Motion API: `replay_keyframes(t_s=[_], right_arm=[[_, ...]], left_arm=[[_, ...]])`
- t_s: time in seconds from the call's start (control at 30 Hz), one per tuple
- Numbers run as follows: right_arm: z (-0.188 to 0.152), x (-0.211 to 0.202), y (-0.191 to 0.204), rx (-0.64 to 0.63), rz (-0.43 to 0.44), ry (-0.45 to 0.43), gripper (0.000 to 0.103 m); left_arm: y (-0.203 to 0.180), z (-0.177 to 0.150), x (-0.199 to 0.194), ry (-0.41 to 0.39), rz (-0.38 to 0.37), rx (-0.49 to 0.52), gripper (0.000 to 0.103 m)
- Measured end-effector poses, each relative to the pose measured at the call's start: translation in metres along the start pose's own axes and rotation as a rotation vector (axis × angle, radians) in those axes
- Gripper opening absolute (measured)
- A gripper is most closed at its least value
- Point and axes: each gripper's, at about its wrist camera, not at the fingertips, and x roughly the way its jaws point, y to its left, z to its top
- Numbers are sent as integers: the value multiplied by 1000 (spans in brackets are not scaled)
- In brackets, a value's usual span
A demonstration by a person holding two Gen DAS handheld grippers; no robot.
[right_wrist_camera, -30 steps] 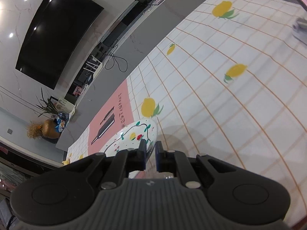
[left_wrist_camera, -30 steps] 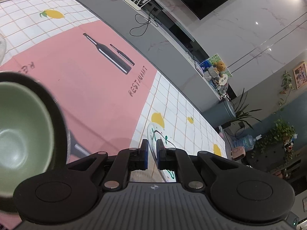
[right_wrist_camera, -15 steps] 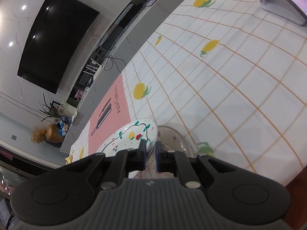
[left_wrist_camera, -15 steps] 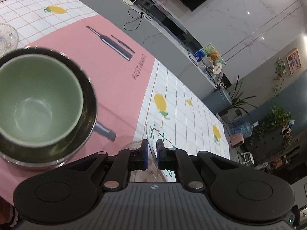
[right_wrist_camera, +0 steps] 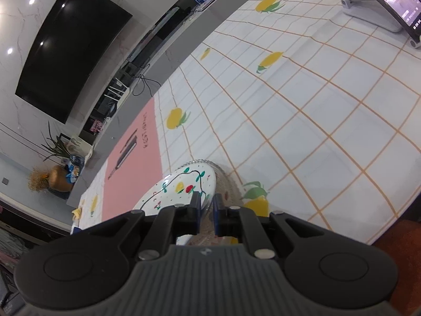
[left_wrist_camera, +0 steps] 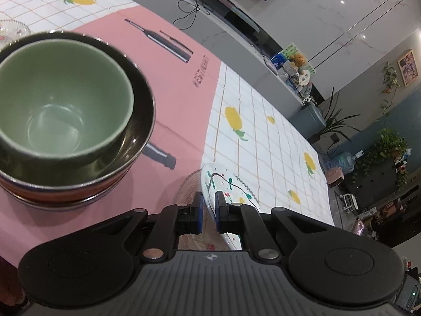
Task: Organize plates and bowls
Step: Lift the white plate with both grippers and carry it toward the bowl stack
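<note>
1. Nearest in the left wrist view, the left gripper [left_wrist_camera: 208,206] is pinched tight on the near rim of a white painted plate [left_wrist_camera: 223,181], its blue pads pressing either side of the edge.
2. Nearest in the right wrist view, the right gripper [right_wrist_camera: 207,208] is likewise clamped on a plate rim, gripping the white painted plate [right_wrist_camera: 181,187] at its other side, so both grippers hold the same plate.
3. Under the painted plate sits a clear glass plate [right_wrist_camera: 229,184] with a scalloped edge; its rim shows just beyond the painted one. Whether the grippers also catch the glass plate is hard to tell, since the fingers hide that spot.
4. The plates lie over the tablecloth [right_wrist_camera: 315,131], white with an orange grid and yellow fruit prints, close to the edge of its pink panel [left_wrist_camera: 171,84] printed with dark bottles.
5. Left of the left gripper, on the pink panel, a green bowl [left_wrist_camera: 60,105] sits nested inside a dark bowl [left_wrist_camera: 142,121], and that one appears stacked in another bowl beneath.
6. Further left, a second glass dish [left_wrist_camera: 13,30] stands behind the bowl stack.
7. At the far right of the table, a monitor on a stand [right_wrist_camera: 379,8] rests on the cloth.
8. Beyond the table runs a grey counter [left_wrist_camera: 236,50], with a large black television [right_wrist_camera: 71,60] on the marble wall.
</note>
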Motion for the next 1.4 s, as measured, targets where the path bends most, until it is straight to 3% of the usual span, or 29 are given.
replay_keyframes(t_s=[1.0,1.27,1.3,1.4], right_arm=[[-20,5,12,-175,-104,-44,11],[-19,-2,19,-231,-104,-97,11],[-19,-3,18,-223,-100,-98,12],[-18,-5,14,-202,-101,-107,30]], left_arm=[[-2,-14,8,28,120,132,14],[-3,-17,7,26,146,148,14],[-5,-17,6,14,148,156,14],[-14,-20,1,-42,161,222,21]])
